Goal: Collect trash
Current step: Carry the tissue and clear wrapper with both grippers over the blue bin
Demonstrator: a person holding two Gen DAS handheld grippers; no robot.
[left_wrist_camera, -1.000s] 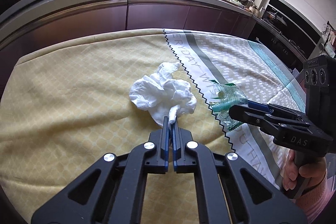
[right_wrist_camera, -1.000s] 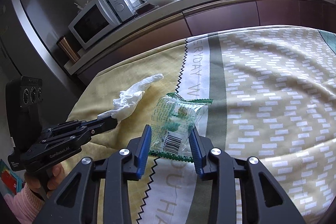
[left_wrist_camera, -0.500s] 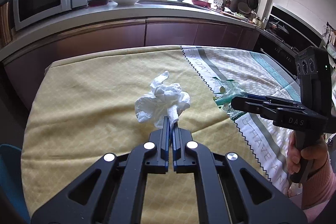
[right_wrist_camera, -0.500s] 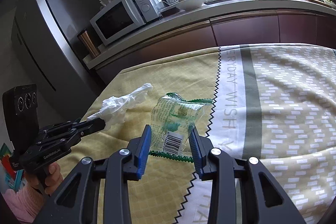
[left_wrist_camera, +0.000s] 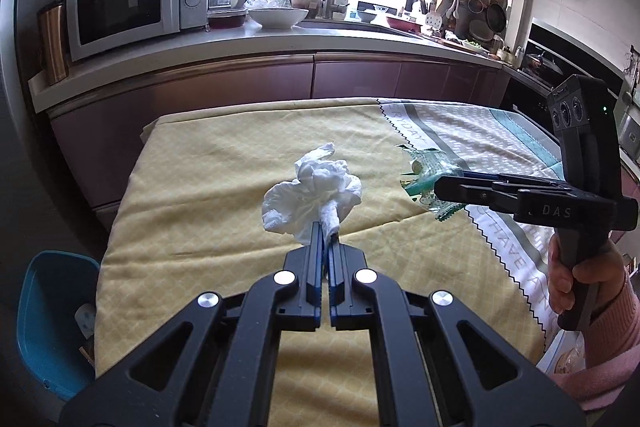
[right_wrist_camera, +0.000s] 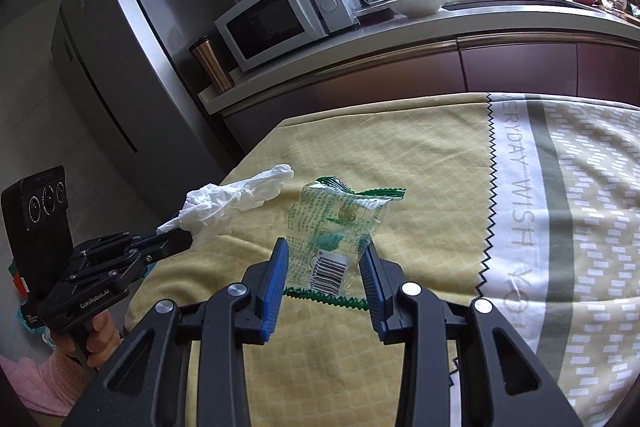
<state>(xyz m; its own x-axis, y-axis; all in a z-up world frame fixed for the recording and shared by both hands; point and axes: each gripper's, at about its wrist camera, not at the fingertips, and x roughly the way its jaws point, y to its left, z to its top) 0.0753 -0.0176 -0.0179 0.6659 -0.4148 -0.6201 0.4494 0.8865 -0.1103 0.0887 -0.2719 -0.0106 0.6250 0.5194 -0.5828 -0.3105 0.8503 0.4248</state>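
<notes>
My left gripper (left_wrist_camera: 328, 231) is shut on a crumpled white tissue (left_wrist_camera: 312, 193) and holds it above the yellow tablecloth (left_wrist_camera: 224, 163). The tissue (right_wrist_camera: 236, 197) and left gripper (right_wrist_camera: 176, 239) also show in the right wrist view. My right gripper (right_wrist_camera: 324, 259) is closed on a clear green-printed snack wrapper (right_wrist_camera: 340, 227), its blue pads (right_wrist_camera: 276, 275) against the wrapper's sides, lifted off the cloth. The wrapper (left_wrist_camera: 428, 179) and right gripper (left_wrist_camera: 440, 189) also show at the right of the left wrist view.
A blue bin (left_wrist_camera: 44, 315) stands on the floor left of the table. Behind the table runs a kitchen counter (left_wrist_camera: 280, 39) with a microwave (left_wrist_camera: 132, 3) and a bowl (left_wrist_camera: 278, 17). A fridge (right_wrist_camera: 120, 47) stands at the left.
Both grippers have risen and pulled back from the table with the tissue and the wrapper. The blue bin has come into view at the lower left.
</notes>
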